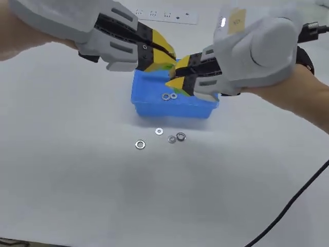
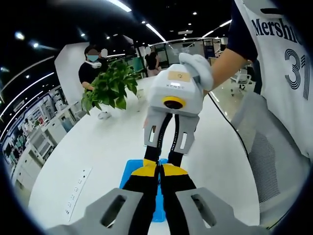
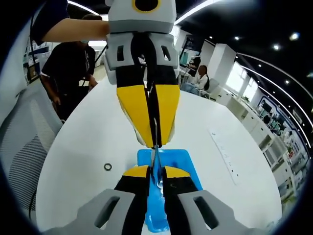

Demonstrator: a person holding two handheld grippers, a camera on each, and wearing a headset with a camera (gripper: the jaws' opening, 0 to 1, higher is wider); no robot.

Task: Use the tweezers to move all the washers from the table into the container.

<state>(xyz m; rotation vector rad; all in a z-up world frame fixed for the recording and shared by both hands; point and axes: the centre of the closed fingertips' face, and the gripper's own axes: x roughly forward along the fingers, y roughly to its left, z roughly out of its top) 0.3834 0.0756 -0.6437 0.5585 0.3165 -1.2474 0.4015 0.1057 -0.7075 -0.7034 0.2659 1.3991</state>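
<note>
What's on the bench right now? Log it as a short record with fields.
container: blue, below both tools
washers in container: two
washers on table: four, in front of the container
tweezers: between the two tools' tips
left tool: shut, tip to tip with the right tool
right tool: shut on tweezers

Your grippers meet tip to tip above the container, with loose washers in front of it.
The container (image 1: 175, 109) sits mid-table (image 1: 77, 180), and two washers (image 1: 169, 96) lie inside near its front wall. Four loose washers (image 1: 171, 137) lie on the table just before it, the leftmost slightly apart. Your left gripper (image 1: 168, 54) comes in from the left and your right gripper (image 1: 174, 78) from the right. The tweezers (image 3: 155, 166) sit between the right gripper's jaws. A power strip (image 1: 164, 14) lies behind.
</note>
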